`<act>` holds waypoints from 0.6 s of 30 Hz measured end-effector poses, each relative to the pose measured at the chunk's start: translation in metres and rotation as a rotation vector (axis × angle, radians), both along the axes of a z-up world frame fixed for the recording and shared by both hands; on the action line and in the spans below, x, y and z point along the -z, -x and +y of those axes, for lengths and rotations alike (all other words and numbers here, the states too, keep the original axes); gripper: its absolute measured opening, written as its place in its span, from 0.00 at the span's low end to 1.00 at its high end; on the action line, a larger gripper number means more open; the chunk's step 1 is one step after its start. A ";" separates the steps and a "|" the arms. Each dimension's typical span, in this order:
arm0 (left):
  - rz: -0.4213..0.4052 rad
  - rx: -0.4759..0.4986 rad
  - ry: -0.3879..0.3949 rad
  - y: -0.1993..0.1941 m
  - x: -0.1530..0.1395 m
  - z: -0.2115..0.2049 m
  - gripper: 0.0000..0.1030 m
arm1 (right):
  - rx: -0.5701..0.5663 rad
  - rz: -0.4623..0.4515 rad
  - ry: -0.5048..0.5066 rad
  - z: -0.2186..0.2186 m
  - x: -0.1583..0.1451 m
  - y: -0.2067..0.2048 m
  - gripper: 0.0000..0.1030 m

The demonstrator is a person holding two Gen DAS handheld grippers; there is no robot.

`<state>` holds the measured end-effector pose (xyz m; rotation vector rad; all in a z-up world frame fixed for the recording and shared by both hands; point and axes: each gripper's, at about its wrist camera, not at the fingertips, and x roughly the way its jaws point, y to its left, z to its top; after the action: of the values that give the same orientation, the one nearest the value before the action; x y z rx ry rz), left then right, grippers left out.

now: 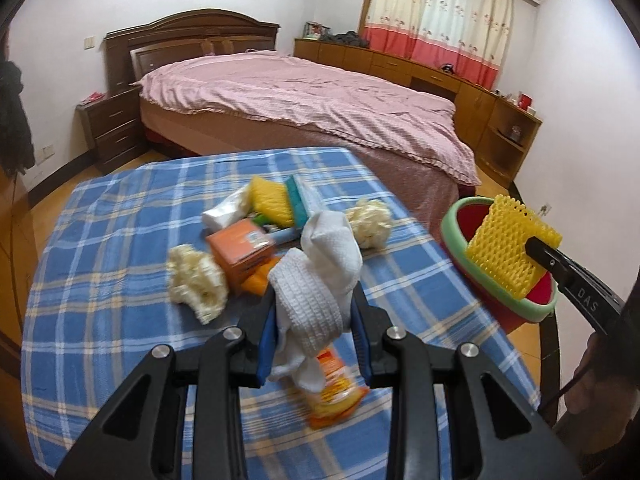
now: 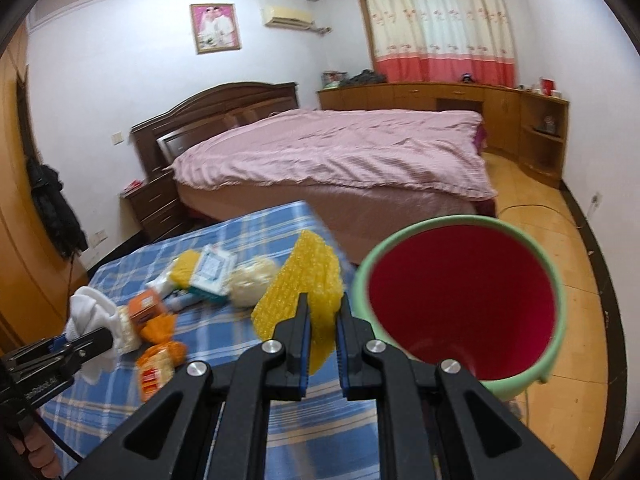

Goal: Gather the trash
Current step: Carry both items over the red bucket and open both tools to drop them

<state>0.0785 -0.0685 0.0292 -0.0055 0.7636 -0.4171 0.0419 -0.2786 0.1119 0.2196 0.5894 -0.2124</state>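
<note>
The left gripper (image 1: 314,316) was closed on a white tissue wad (image 1: 320,264) above the table's near edge (image 1: 100,360). The right gripper (image 2: 323,322) clamped yellow foam netting (image 2: 300,284) (beside the red bin (image 2: 460,300)).

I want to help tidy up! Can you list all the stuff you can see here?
bin: 1, red with green rim, past the table's right edge
yellow foam net: 1, in right gripper, at the bin
white cloth: 1, in left gripper
cream crumpled wads: 2, on table
orange box: 1, mid-table
orange packet: 1, near edge
second yellow net: 1, far pile
table: 1, blue plaid cloth
bed: 1, pink, behind
left gripper: shut
right gripper: shut
</note>
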 end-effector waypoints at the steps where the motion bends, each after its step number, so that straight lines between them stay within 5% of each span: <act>1: 0.001 0.009 0.001 0.000 -0.001 -0.005 0.32 | 0.015 -0.001 0.004 -0.006 0.000 0.001 0.12; 18: 0.001 0.195 -0.013 -0.007 -0.002 -0.115 0.32 | 0.221 0.052 0.005 -0.112 0.033 0.023 0.12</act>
<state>0.0856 -0.1840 0.0316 0.0820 0.7705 -0.5976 0.0194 -0.3908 0.0792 0.2752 0.6159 -0.4337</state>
